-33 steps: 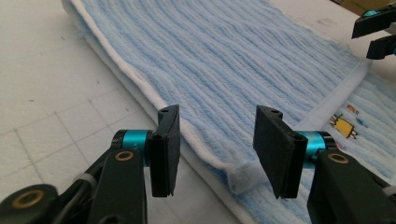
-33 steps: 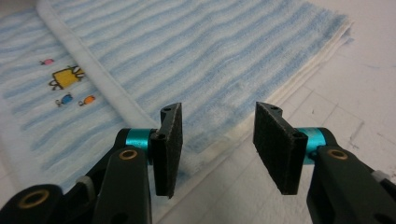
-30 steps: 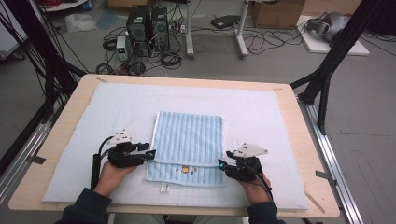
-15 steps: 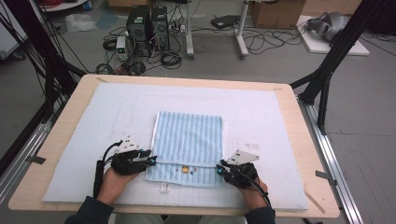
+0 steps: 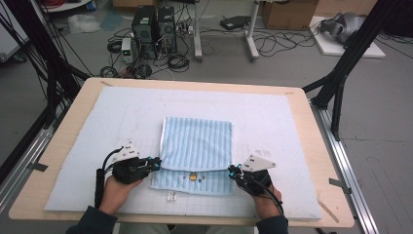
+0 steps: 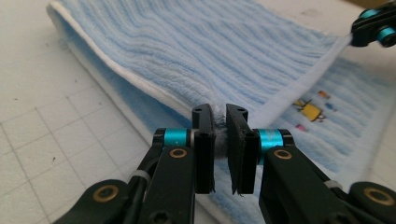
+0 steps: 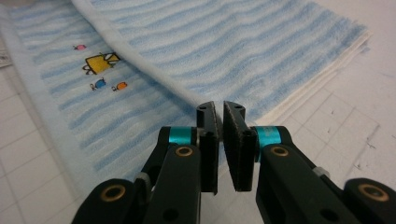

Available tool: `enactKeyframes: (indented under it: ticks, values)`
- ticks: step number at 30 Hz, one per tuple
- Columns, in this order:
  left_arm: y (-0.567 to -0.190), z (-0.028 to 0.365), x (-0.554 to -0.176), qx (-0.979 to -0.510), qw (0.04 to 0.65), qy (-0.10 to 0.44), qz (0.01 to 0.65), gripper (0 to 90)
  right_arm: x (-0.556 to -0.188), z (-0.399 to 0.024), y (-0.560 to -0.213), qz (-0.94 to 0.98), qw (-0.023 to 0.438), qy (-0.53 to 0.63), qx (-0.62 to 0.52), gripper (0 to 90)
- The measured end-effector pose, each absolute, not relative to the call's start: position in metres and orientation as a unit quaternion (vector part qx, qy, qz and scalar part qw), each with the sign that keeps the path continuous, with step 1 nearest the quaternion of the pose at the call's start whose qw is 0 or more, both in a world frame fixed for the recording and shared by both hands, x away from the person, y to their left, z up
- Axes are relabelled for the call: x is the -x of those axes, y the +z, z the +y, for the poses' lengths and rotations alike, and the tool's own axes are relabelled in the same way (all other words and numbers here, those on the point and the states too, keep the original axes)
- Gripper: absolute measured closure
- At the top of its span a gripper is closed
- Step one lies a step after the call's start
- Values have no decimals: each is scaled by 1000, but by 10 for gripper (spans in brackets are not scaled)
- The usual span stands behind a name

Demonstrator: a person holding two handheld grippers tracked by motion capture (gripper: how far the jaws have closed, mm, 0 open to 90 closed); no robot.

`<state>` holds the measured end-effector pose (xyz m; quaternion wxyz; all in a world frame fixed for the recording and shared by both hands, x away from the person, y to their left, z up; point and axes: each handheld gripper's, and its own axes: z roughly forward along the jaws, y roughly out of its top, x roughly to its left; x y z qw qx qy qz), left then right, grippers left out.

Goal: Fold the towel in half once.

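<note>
A blue striped towel (image 5: 197, 144) lies folded on the mat, its upper layer ending short of the near edge, where a small embroidered motif (image 5: 194, 177) shows. My left gripper (image 5: 157, 163) is at the upper layer's near left corner. In the left gripper view its jaws (image 6: 220, 112) have just been closing and pinch the white-edged fold of the towel (image 6: 210, 51). My right gripper (image 5: 233, 170) is at the near right corner. Its jaws (image 7: 219, 109) have also just closed, nipping the towel's hem (image 7: 243, 42).
A white gridded mat (image 5: 282, 122) covers most of the wooden table (image 5: 324, 156). A small white tag (image 5: 171, 196) sticks out from the towel's near edge. Beyond the far edge are computers, cables and black frame legs on the floor.
Both grippers' jaws have closed from open onto the near corners of the towel's upper layer. Both hands have edged slightly inward; the towel lies as before.
</note>
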<state>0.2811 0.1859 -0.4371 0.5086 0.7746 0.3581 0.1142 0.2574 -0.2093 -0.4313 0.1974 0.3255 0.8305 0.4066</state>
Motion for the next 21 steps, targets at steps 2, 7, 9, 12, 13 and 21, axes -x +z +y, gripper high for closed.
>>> enactKeyframes:
  ticks: [2, 7, 9, 12, 13, 21]
  values:
    - [-434, 190, -277, -771, 516, 110, 357, 814, -254, -211, -429, 829, 198, 412, -322, 844]
    - [-430, 194, -261, -770, 525, 99, 350, 813, -243, -214, -421, 829, 195, 421, -312, 845]
    - [-430, 194, -255, -770, 527, 93, 349, 813, -237, -214, -419, 831, 193, 421, -309, 845]
    - [-430, 195, -248, -775, 523, 92, 342, 813, -229, -215, -418, 833, 189, 420, -307, 845]
    - [-430, 194, -246, -776, 522, 91, 341, 813, -226, -215, -418, 834, 189, 419, -306, 845]
    - [-439, 192, -236, -795, 497, 77, 338, 812, -216, -216, -422, 846, 171, 403, -304, 844]
